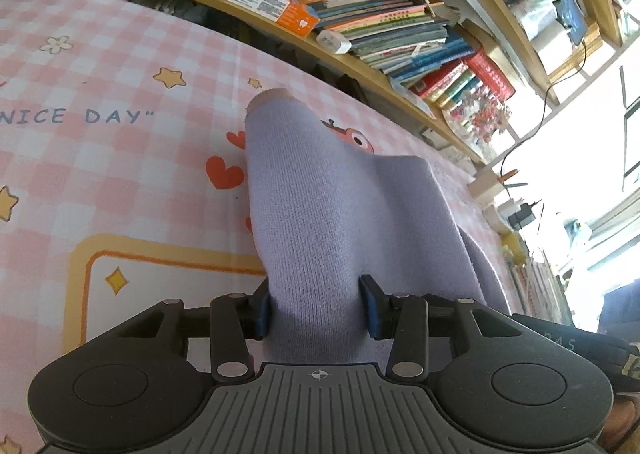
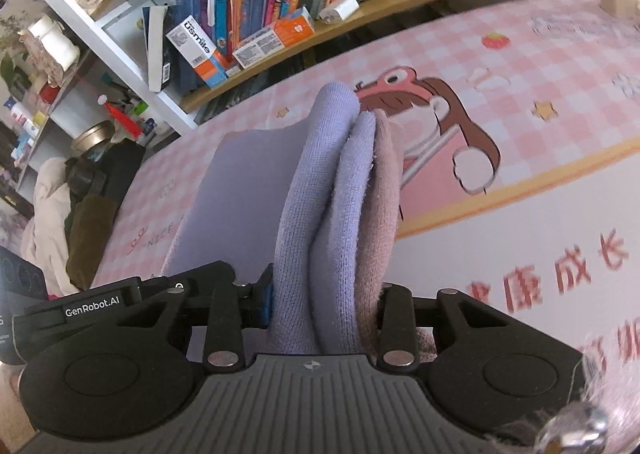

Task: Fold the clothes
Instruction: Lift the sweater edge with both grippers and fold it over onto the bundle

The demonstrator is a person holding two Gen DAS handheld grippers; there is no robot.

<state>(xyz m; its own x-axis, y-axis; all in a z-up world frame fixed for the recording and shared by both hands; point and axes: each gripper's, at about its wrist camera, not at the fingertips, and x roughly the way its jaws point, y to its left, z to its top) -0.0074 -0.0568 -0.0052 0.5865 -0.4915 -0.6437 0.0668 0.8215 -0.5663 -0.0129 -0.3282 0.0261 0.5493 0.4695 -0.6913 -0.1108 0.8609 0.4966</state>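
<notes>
Left gripper (image 1: 318, 310) and right gripper (image 2: 326, 306) each clamp bunched lilac knit garment (image 1: 320, 205), lifted above the pink checked cloth (image 1: 120, 157); layers stacked, fold mid-way, laying flat remains.

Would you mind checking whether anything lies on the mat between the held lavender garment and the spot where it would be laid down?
Nothing visible does. Both the left gripper and the right gripper are shut on the lavender garment, and the pink checked mat around it shows only its printed pattern, with no loose items.
</notes>
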